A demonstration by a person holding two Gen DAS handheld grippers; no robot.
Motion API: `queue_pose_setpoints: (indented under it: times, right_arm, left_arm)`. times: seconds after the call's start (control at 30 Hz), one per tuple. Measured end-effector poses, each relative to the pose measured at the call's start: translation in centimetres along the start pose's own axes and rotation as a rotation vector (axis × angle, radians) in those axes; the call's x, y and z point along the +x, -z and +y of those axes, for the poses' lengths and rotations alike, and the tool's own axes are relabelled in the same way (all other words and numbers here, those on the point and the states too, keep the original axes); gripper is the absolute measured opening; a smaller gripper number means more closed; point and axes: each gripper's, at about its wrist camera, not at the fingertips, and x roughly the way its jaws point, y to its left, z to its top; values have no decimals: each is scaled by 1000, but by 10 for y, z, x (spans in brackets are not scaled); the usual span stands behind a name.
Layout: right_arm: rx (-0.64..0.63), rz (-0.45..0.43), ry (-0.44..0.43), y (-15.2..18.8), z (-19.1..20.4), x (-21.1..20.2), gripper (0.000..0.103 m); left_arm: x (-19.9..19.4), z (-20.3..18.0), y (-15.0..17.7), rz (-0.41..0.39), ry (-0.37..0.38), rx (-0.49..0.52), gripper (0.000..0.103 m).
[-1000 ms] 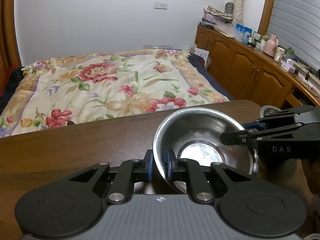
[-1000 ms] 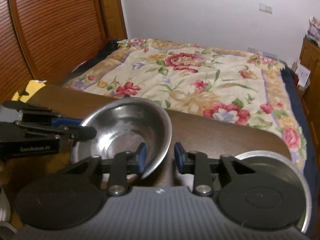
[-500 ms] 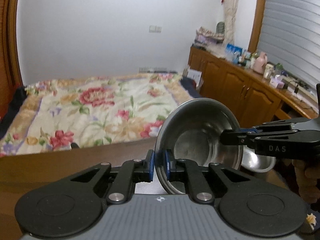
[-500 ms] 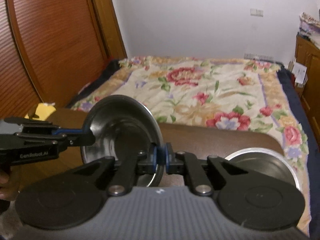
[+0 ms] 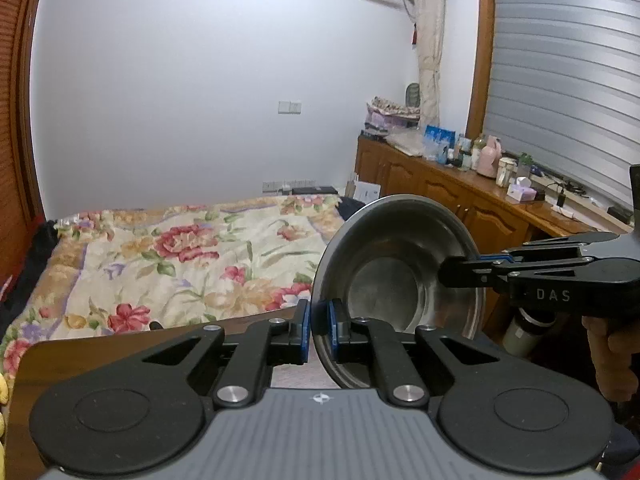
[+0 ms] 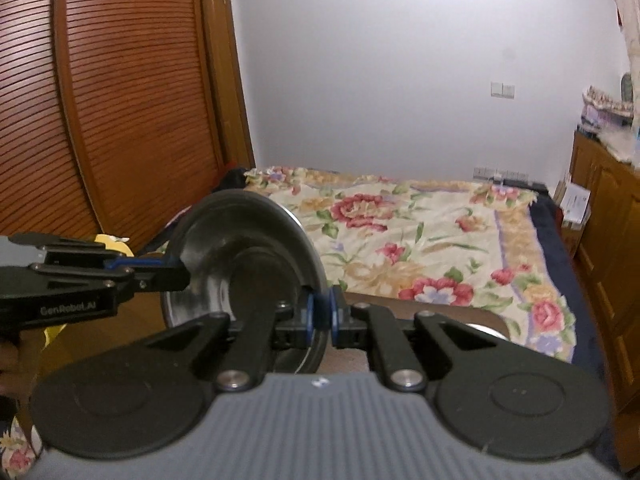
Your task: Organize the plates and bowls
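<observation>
Where visible, plate (image 6: 486,330): right wrist view only.

The bowl (image 5: 400,280) was bare silver steel, grey and dull inside with a brighter rim, and both the left gripper (image 5: 318,330) and the right gripper (image 6: 321,314) were matte black with blue pads (image 5: 304,332) and a ribbed grey body. The bedspread (image 5: 180,264) was cream with red and pink flowers, green leaves, tan blooms and a lilac border line. The table (image 5: 100,344) was dark brown wood, the slatted door (image 6: 120,100) and cabinets (image 5: 432,184) reddish-brown, the wall (image 5: 180,100) plain white.
</observation>
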Motion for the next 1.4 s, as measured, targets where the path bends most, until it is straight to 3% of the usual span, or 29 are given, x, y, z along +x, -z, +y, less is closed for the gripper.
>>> queue_pose_setpoints:
  times: [0.43, 0.9, 1.4]
  right_arm:
    - [-16, -49, -2, 18, 11, -41, 10]
    - [0, 21, -35, 70, 15, -52, 10]
    - [65, 100, -54, 116, 19, -41, 10]
  left_arm:
    - [-42, -20, 27, -17, -3, -3, 11]
    - [-53, -33, 88, 60, 10, -63, 11]
    - [-46, -36, 125, 131, 1, -54, 11]
